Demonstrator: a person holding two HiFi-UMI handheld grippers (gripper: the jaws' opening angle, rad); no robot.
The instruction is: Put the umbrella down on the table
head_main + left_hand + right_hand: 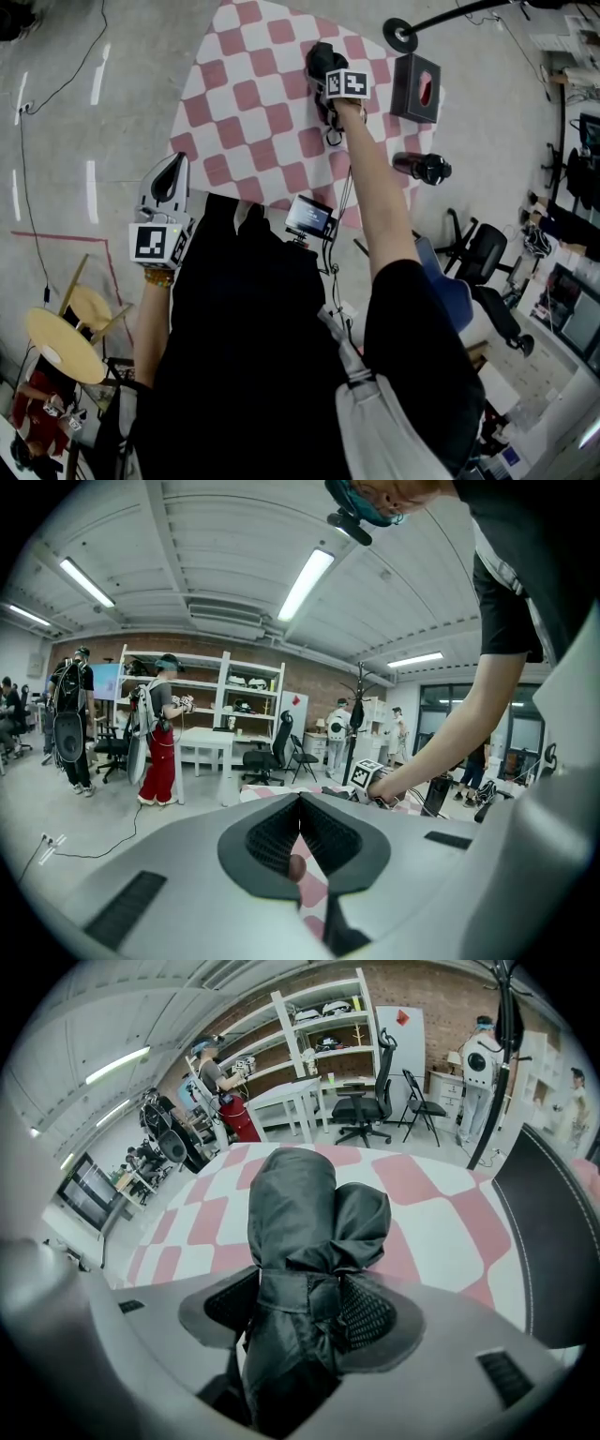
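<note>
A folded black umbrella (305, 1222) is clamped in my right gripper (305, 1309); its bunched fabric sticks out past the jaws. In the head view the right gripper (330, 89) holds the umbrella (322, 58) over the far middle of the round table with the pink and white checked cloth (234, 103). I cannot tell whether the umbrella touches the cloth. My left gripper (171, 173) hangs at the table's near left edge. Its jaws are shut with nothing between them, as the left gripper view (300, 829) also shows.
A black tissue box (417, 87) and a dark bottle (422, 167) lying on its side are at the table's right side. A round stand base (400, 35) is beyond the table. Office chairs (478, 253) stand right, wooden stools (66, 342) left. People stand in the room (159, 728).
</note>
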